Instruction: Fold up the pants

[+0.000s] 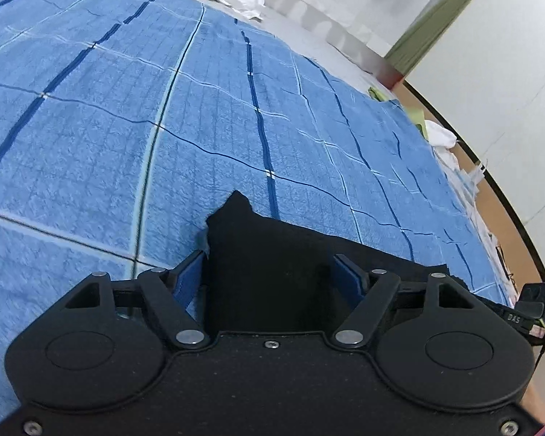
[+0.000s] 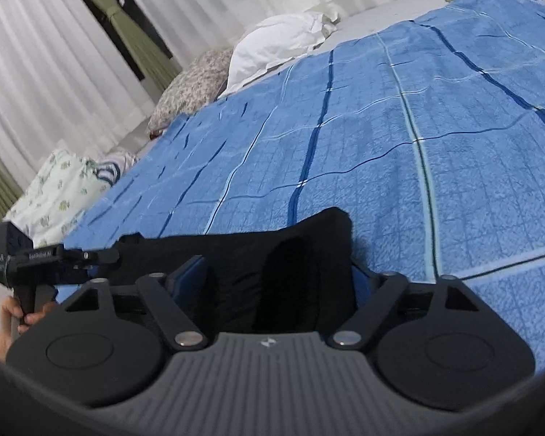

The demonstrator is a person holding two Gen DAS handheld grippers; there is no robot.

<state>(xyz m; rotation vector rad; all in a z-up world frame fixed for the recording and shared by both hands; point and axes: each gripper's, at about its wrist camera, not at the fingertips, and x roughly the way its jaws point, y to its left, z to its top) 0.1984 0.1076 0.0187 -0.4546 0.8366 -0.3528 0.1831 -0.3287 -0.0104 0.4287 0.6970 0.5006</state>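
Observation:
Black pants lie between the blue-padded fingers of my left gripper, one corner sticking up past the fingertips. The same black pants fill the gap of my right gripper. Both grippers stand wide apart around bunched cloth, so the grip itself is hidden by the fabric. The pants edge stretches between the two grippers above a blue checked blanket. The left gripper's body shows at the left of the right wrist view, held by a hand.
The blue blanket covers a bed. A white pillow, a patterned pillow and a floral cloth lie along its far side. White curtains hang behind. White cloth lies at the bed's edge by a brown floor.

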